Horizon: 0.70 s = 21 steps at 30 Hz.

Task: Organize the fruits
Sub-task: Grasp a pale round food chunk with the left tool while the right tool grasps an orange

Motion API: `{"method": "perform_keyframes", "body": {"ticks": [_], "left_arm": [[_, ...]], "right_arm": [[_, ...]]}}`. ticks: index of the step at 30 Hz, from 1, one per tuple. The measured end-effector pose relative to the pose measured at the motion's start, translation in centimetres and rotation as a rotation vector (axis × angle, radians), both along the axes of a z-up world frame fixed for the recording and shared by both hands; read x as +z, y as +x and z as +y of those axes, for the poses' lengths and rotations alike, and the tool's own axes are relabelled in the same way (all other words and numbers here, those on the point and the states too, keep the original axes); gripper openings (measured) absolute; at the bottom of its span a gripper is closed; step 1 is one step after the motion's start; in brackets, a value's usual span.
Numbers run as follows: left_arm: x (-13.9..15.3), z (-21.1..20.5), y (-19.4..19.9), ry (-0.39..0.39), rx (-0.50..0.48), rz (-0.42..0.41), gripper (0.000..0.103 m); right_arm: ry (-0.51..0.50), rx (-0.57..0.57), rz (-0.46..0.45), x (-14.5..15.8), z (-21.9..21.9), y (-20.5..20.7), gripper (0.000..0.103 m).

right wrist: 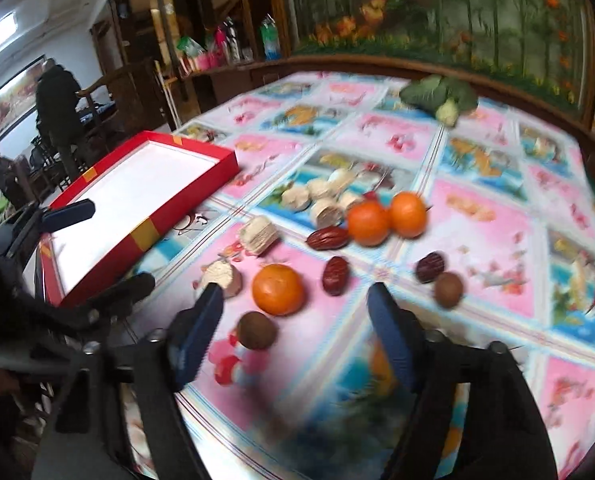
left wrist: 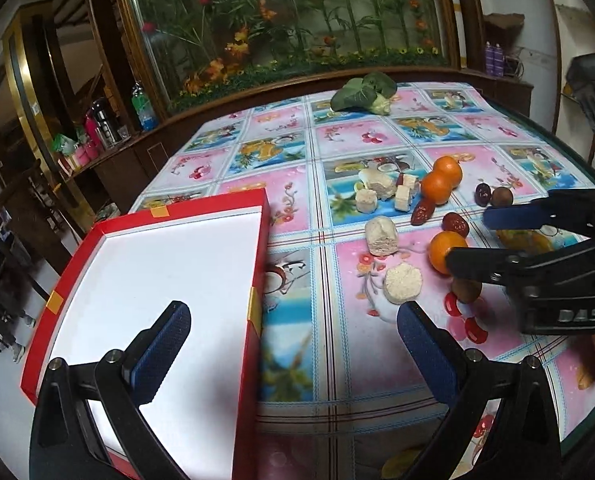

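A red box with a white inside (left wrist: 169, 280) lies at the table's left; it also shows in the right wrist view (right wrist: 137, 184). Three oranges lie in the middle: two together (left wrist: 441, 180) (right wrist: 385, 216) and one nearer (left wrist: 443, 250) (right wrist: 278, 289). Red dates (right wrist: 336, 275), brown round fruits (right wrist: 256, 330) and pale cut chunks (left wrist: 381, 236) lie around them. My left gripper (left wrist: 293, 332) is open and empty, astride the box's right wall. My right gripper (right wrist: 295, 312) is open and empty, just short of the near orange; it shows in the left wrist view (left wrist: 469, 238).
A head of broccoli (left wrist: 367, 92) lies at the table's far side. The table has a fruit-patterned cloth (left wrist: 337, 140) and a dark rim. A wooden sideboard with bottles (left wrist: 141, 108) and a flower mural stand behind. People sit at the far left (right wrist: 57, 92).
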<state>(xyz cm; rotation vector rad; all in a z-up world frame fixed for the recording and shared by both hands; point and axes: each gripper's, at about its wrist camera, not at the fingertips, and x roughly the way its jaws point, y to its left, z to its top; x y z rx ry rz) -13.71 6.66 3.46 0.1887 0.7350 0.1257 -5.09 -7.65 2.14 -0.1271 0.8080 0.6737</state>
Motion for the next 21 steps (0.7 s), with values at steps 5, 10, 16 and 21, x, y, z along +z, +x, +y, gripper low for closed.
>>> {"method": "perform_keyframes", "body": {"ticks": [5,10,16,21], "left_arm": [[0.0,-0.2,0.3,0.007,-0.022,0.004,0.102],[0.0,-0.5,0.6,0.018,-0.044,0.019,0.102],[0.3,-1.6,1.4,0.045,-0.083,0.043,0.099],[-0.1,-3.3,2.5,0.047,-0.139,0.084,0.095]], "right_arm": [[-0.012,-0.01,0.065,-0.8,1.0,0.7,0.053],[-0.004,-0.043,0.136,-1.7,1.6,2.0,0.051],[-0.014,-0.026,0.131,-1.8,1.9,2.2,0.033],[0.074,-0.074,0.194,-1.2,-0.4,3.2,0.033]]}}
